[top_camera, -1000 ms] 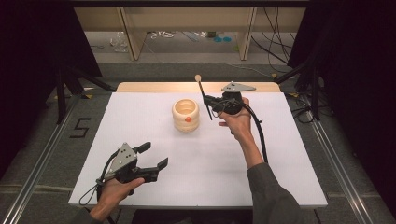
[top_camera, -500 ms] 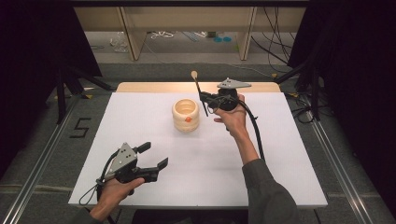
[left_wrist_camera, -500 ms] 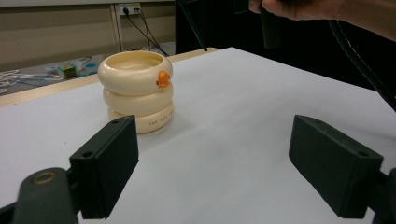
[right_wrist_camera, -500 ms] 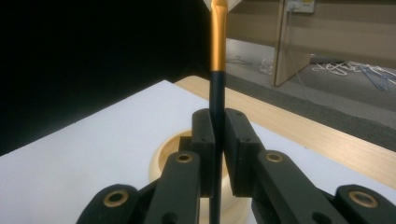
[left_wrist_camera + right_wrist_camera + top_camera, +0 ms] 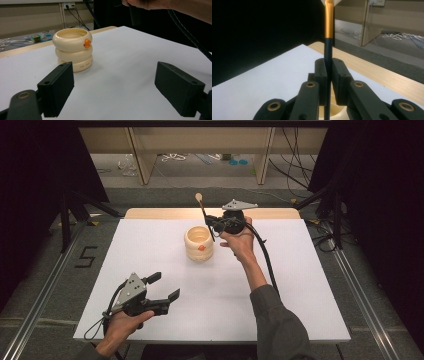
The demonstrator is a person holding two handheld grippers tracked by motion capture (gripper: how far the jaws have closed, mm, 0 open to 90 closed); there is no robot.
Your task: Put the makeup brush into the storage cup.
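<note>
Since the earlier frame the right claw [image 5: 214, 224] has been carried leftward with its spoon [image 5: 202, 210], now above the cream ringed holder's [image 5: 199, 243] far rim.

High view: the holder stands mid-surface [image 5: 300, 285]; the left claw [image 5: 162, 287] is held near the front edge, jaws apart, empty.

Left gripper view: the holder [image 5: 73, 48] is seen upright beyond the spread jaws.

Right gripper view: the spoon's dark handle [image 5: 328, 60] is clamped upright between closed jaws.
</note>
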